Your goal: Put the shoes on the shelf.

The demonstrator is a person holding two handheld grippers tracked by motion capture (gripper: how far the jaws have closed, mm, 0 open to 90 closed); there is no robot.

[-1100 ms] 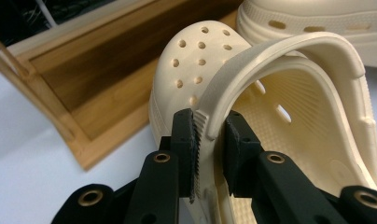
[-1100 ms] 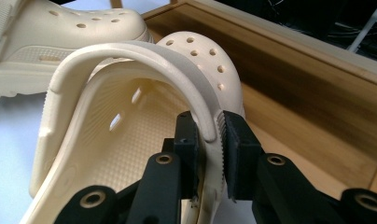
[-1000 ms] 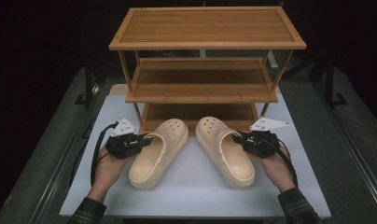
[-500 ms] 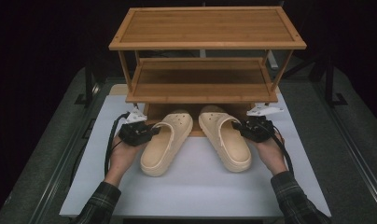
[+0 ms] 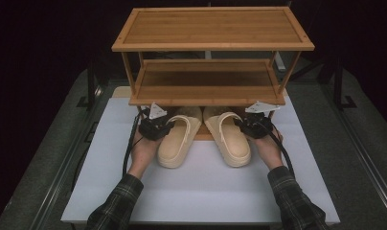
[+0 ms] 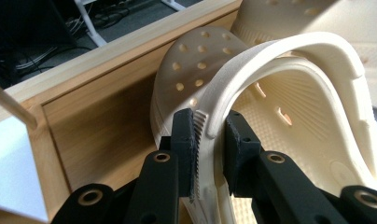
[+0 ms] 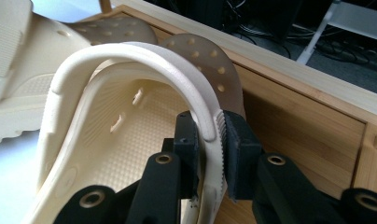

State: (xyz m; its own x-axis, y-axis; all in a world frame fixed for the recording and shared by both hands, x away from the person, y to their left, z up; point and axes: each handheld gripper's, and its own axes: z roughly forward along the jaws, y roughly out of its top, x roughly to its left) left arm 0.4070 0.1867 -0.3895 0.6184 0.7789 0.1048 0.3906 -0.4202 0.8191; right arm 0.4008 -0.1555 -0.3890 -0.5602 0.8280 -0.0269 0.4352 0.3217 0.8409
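Two clogs: toes already under the rack's point(image 5: 208, 100) bottom shelf, far side of the table point(image 5: 201, 191).
Left claw point(image 6: 210, 140): clamped on left clog point(image 5: 178, 139).
Right claw point(image 7: 209, 135): clamped on right clog point(image 5: 230, 136).
Left to do: push heels in, let go.

text: none readable | labels: none | brands: none | numbers: none | signs: none
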